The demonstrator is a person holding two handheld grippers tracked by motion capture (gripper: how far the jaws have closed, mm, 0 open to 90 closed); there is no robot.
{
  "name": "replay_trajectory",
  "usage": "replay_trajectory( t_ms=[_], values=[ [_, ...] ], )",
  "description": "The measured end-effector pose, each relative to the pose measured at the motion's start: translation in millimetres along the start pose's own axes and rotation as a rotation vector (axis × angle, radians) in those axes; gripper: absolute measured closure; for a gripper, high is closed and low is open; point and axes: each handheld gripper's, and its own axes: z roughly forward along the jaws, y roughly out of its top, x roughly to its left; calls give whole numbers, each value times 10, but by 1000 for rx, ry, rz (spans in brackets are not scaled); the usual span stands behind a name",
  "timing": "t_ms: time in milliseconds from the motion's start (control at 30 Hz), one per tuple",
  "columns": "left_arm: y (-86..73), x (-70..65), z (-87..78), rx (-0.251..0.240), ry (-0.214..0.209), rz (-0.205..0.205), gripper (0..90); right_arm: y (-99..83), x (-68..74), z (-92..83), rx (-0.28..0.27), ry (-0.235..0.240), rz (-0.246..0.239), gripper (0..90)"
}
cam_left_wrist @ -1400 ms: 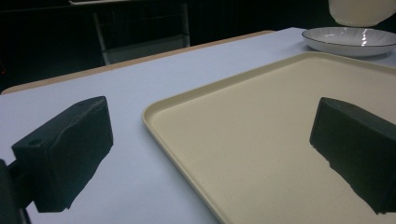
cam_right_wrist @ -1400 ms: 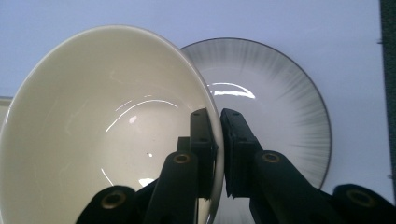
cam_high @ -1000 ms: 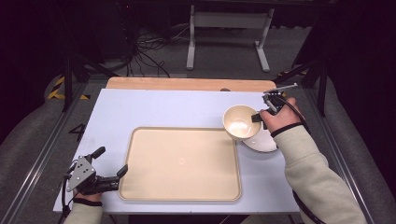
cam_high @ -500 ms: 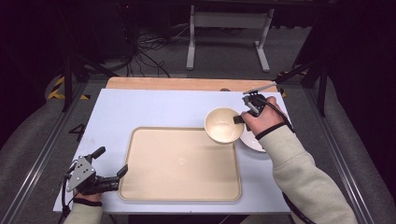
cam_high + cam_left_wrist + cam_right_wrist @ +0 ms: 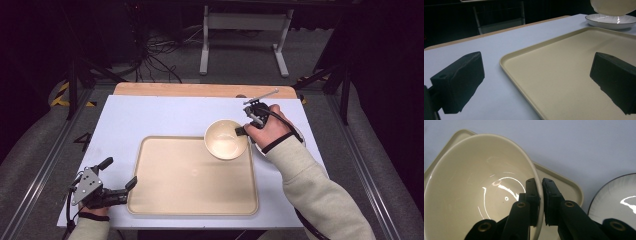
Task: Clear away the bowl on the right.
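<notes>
Over the tray's (image 5: pixel 192 175) far right corner we hold the bowl (image 5: pixel 226 139) aloft, our right gripper (image 5: pixel 541 202) pinched on its rim — lifted off the plate (image 5: pixel 621 200), not yet set down. Our left gripper (image 5: pixel 534 82) waits with jaws wide and empty at the tray's near left edge — lowering and release remain.

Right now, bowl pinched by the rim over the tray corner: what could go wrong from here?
1. The right gripper holds the cream bowl by one thin bit of rim, one jaw inside and one outside. The bowl could pivot or slip out.
2. The bowl hangs close to the dark-rimmed plate; swinging back could clip it.
3. The left gripper sits open at the tray edge; nudging it would shift the landing spot.
</notes>
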Motion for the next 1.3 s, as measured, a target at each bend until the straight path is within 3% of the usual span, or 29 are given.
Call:
replay_trajectory(
  t_ms=[633,833,1300],
  values=[
    [-1,-9,5,5,-8,-3,2,85,380,206,25,116,-168,829],
    [-1,-9,3,6,-8,-2,2,103,437,241,26,172,-217,829],
    [-1,-9,6,4,-10,-3,2,122,510,440,28,248,-314,828]
  ],
)
